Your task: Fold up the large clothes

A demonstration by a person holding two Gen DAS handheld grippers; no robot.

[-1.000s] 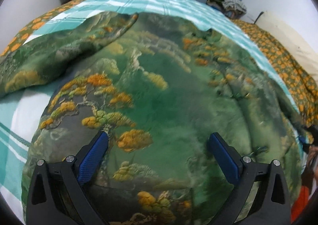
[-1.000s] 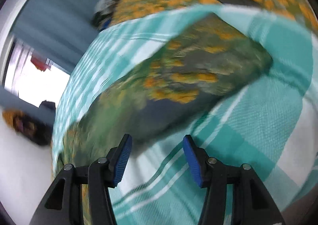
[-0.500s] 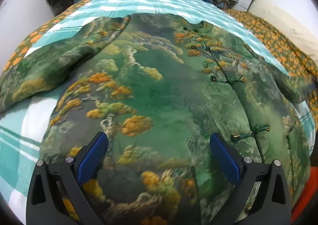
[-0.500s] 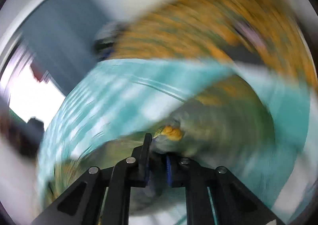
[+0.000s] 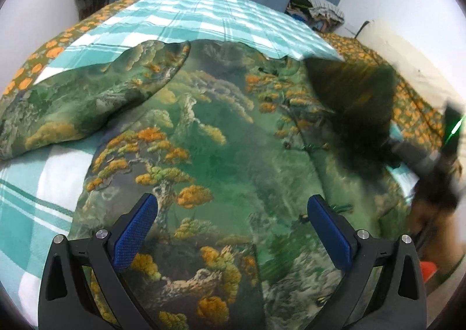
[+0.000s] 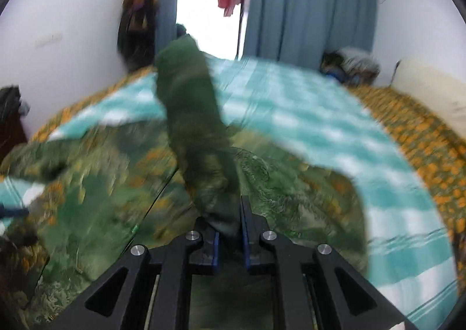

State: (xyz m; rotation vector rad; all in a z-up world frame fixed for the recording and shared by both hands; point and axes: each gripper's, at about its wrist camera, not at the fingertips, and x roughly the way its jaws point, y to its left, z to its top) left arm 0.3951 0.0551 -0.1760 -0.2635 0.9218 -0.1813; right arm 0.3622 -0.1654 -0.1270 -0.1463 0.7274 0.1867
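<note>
A large green garment (image 5: 209, 155) printed with orange trees and rocks lies spread face up on the bed. Its left sleeve (image 5: 87, 102) lies flat, pointing left. My left gripper (image 5: 230, 231) is open and empty, just above the garment's lower part. My right gripper (image 6: 230, 231) is shut on the garment's right sleeve (image 6: 198, 137) and holds it lifted above the body of the garment. In the left wrist view the lifted sleeve (image 5: 361, 108) shows as a dark blurred flap at the right.
A teal and white checked sheet (image 5: 209, 18) covers the bed, over an orange-flowered cover (image 5: 413, 102). Blue curtains (image 6: 308, 3) and a bright doorway stand behind. A heap of clothes (image 5: 317, 12) sits in the far right corner. A dark bag (image 6: 137, 15) hangs on the left wall.
My right gripper closed on the right sleeve and lifted it up over the garment. The left gripper stayed open over the lower part, barely moving.
</note>
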